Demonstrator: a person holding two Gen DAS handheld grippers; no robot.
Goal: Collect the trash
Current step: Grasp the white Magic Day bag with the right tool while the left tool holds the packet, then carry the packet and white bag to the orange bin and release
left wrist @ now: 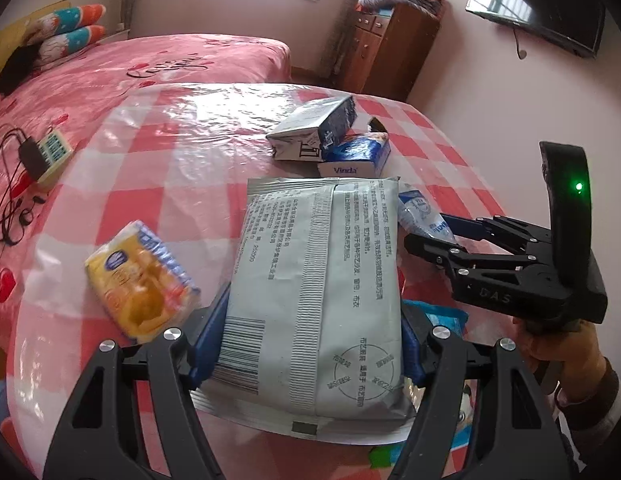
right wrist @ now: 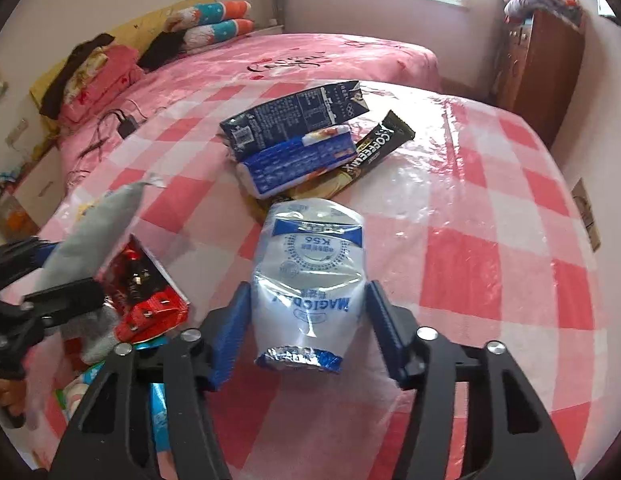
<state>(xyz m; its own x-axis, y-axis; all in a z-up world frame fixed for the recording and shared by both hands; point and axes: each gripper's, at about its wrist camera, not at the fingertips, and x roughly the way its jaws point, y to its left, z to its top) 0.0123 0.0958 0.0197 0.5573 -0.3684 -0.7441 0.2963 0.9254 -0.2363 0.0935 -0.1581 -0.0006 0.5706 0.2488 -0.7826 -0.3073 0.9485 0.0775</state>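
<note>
Left gripper (left wrist: 310, 344) clamped across the lower half of a grey pouch (left wrist: 318, 280), blue pads (left wrist: 208, 340) pressing its two long edges, pouch lifted above the checked table (left wrist: 198, 168). Right gripper (right wrist: 308, 320) closed on a white pouch (right wrist: 308, 276), jaws bearing on its sides, foil cap end toward the camera, body raised over the cloth. Both packs judged light, limp and glossy: likely to buckle between the pads and to slide if gripped near a sealed edge, so best taken mid-body across the width, as here. Not yet collected, farther back on the table: dark carton (right wrist: 294, 116), blue tissue pack (right wrist: 298, 160) lying against it, black coffee stick (right wrist: 374, 148) partly under the tissues. Carton judged stiffer, crushed flat, suited to a grip across its narrow faces; coffee stick thin and flat on the plastic cover, probably hard to get under, best approached from a free end. Yellow pack (left wrist: 142, 280) left of the grey pouch, blurred, whether resting or falling not clear. Red wrapper (right wrist: 146, 296) near the left gripper in the right view, crumpled, soft. No bin visible in either view.
</note>
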